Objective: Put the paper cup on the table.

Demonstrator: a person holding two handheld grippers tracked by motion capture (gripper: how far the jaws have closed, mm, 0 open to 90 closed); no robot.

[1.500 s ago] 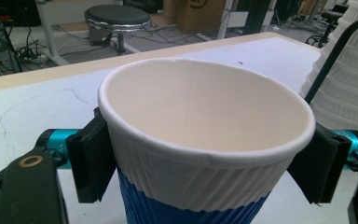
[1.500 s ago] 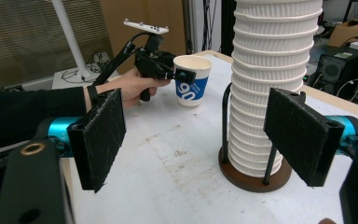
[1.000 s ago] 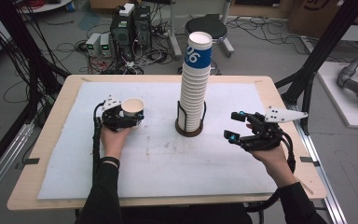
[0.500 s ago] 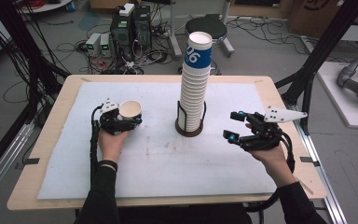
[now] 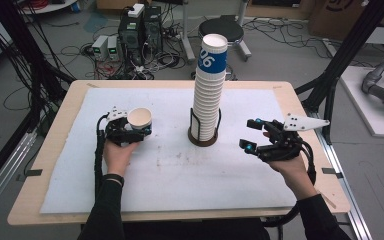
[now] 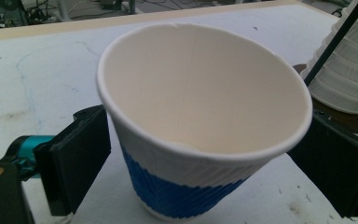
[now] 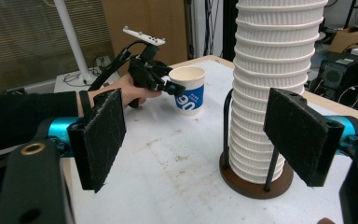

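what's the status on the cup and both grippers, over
Left gripper jaws just opened, pads off the paper cup, which stands upright between them on the table. Right gripper open, empty, facing the cup stack. Nothing in the way.

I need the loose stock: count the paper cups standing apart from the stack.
1. The single cup stands on the white mat between the left claw's jaws, left of the cup stack in its holder.

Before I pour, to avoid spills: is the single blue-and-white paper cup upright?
Upright: the blue-and-white paper cup stands on its base, open rim up, empty.
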